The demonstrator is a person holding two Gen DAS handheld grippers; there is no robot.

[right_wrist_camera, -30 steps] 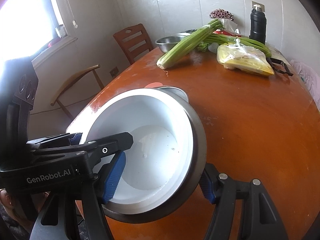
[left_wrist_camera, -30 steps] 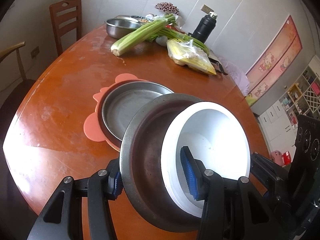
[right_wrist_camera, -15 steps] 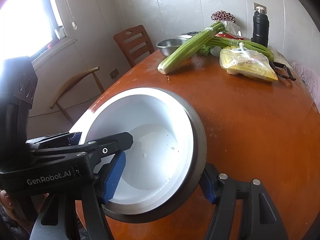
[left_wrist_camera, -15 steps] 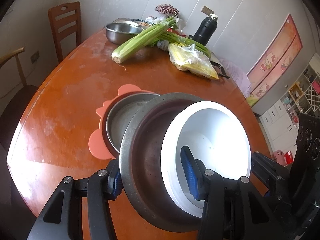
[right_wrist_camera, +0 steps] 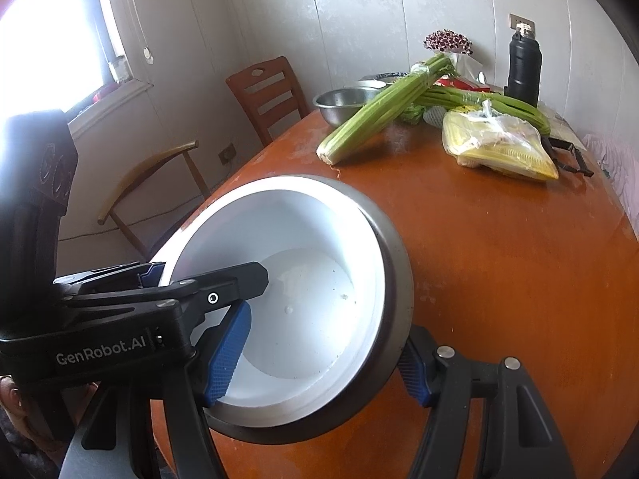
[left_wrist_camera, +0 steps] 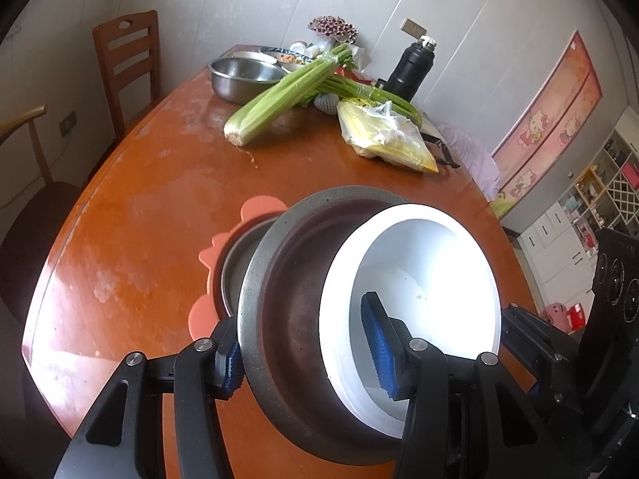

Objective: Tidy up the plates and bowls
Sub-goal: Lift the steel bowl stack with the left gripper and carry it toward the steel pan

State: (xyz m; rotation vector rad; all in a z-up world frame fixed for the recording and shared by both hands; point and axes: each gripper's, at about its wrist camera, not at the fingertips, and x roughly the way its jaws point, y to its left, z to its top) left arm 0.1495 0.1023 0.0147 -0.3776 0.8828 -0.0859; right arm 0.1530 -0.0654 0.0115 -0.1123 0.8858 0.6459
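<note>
A white bowl (left_wrist_camera: 431, 279) (right_wrist_camera: 303, 279) sits nested inside a steel bowl (left_wrist_camera: 291, 299) (right_wrist_camera: 395, 263), and the pair hangs tilted above the orange table (left_wrist_camera: 159, 219). My left gripper (left_wrist_camera: 303, 353) is shut on their near rim, one pad outside the steel wall and one inside the white bowl. My right gripper (right_wrist_camera: 319, 363) clamps the opposite side of the rim the same way. Behind the bowls a steel plate (left_wrist_camera: 233, 271) lies in a coral pink plate (left_wrist_camera: 207, 255) with scalloped ears. Both plates are mostly hidden by the bowls.
At the table's far end lie a celery bunch (left_wrist_camera: 287, 95), a steel basin (left_wrist_camera: 239, 76), a yellow plastic bag (left_wrist_camera: 383, 139) and a black flask (left_wrist_camera: 411, 68). Wooden chairs (left_wrist_camera: 127, 60) stand by the left wall. The table edge (left_wrist_camera: 52, 279) curves close on the left.
Both grippers have carried the stacked bowls a little up and along the table. The steel plate and pink plate are now more hidden behind the bowls.
</note>
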